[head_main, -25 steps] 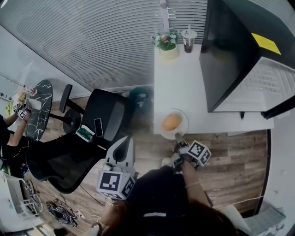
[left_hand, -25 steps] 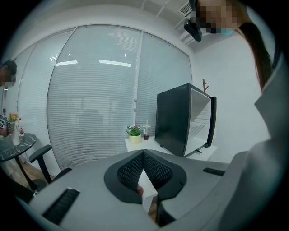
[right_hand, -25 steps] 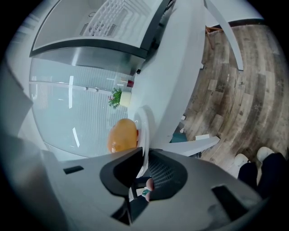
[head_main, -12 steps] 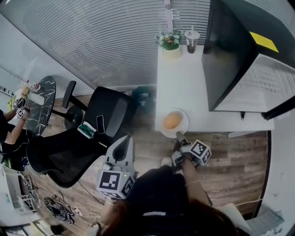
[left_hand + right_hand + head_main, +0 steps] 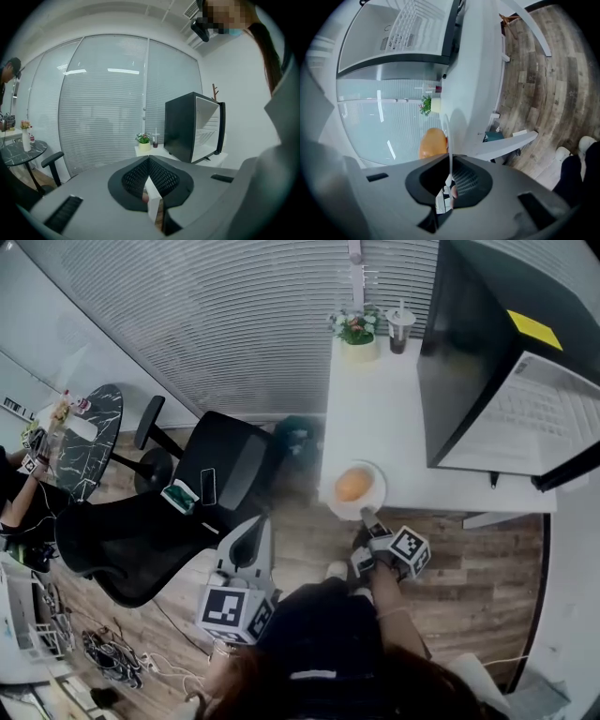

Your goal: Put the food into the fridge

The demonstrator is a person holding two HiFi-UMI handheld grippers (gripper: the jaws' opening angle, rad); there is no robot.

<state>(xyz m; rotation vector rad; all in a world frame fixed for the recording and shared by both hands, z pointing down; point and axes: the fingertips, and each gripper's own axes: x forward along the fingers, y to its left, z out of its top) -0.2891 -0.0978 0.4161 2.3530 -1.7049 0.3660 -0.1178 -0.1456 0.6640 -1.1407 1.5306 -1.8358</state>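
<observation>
Evidently mid-pickup: pinches the near rim of the plate [image 5: 376,491] with the right gripper [image 5: 367,517], having just been closing its jaws onto that thin edge, which shows edge-on between the pads in the right gripper view. Takes the rim rather than the food [image 5: 351,485] itself, probably so that the round orange-brown piece (a bun or a fruit, hard to tell at this size) rides on the dish untouched and unsquashed. Finds the plate at the front corner of the white desk [image 5: 375,399], close to the person, where the lip is easy to reach from the floor side. Holds the left gripper [image 5: 248,527] low and off to the side beside the office chair [image 5: 187,512], clenched on nothing, well apart from the plate and out of the way. Has the black fridge [image 5: 487,343] waiting further back on the same desk, door swung open with the wire shelves showing, so needs no handle work before carrying the plate in. Calls for a level lift, since a one-sided pinch could let the plate tip and the food roll off.
</observation>
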